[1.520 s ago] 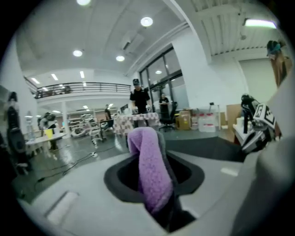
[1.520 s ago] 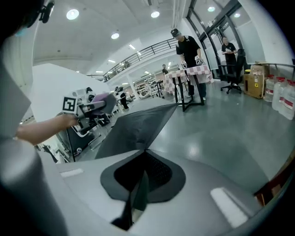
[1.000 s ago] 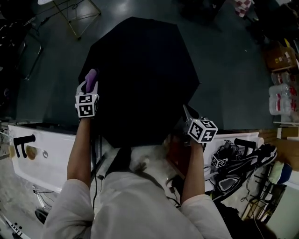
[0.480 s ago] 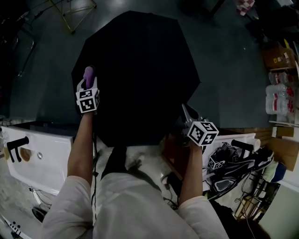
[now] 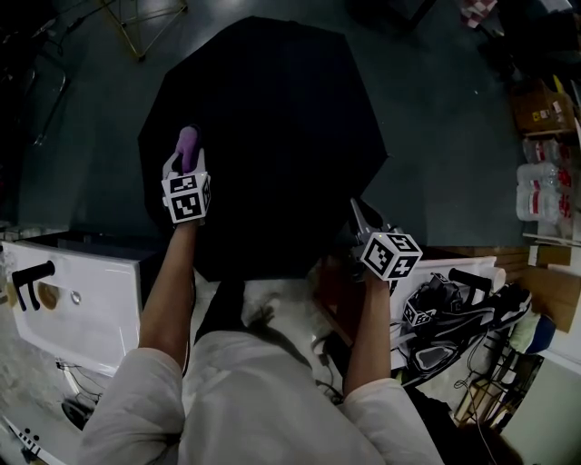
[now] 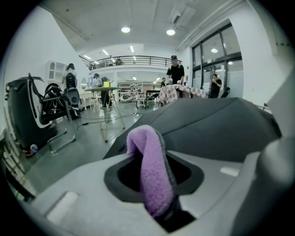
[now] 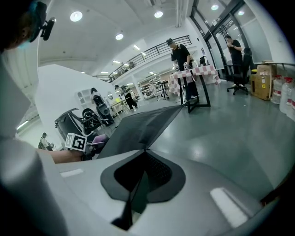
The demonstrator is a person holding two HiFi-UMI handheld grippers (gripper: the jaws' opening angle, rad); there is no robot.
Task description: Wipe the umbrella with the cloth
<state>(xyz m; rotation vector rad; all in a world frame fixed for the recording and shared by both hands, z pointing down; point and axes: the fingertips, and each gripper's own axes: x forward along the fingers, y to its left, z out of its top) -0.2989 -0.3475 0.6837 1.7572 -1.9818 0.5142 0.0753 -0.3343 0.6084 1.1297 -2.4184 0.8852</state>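
Observation:
A large black umbrella stands open below me, its canopy filling the middle of the head view. My left gripper is shut on a purple cloth that sticks up from its jaws and rests on the canopy's left panel. In the left gripper view the cloth is folded over between the jaws. My right gripper is shut on the umbrella's near right edge, the black fabric pinched between its jaws.
A white cabinet with a black handle stands at the lower left. A metal-framed stand is on the floor at the upper left. Boxes and bottles line the right side. People stand at tables in the background.
My left gripper with the cloth slid first outward toward the canopy's left edge, then back to the right across the panel. The right gripper has kept still on the umbrella's edge.

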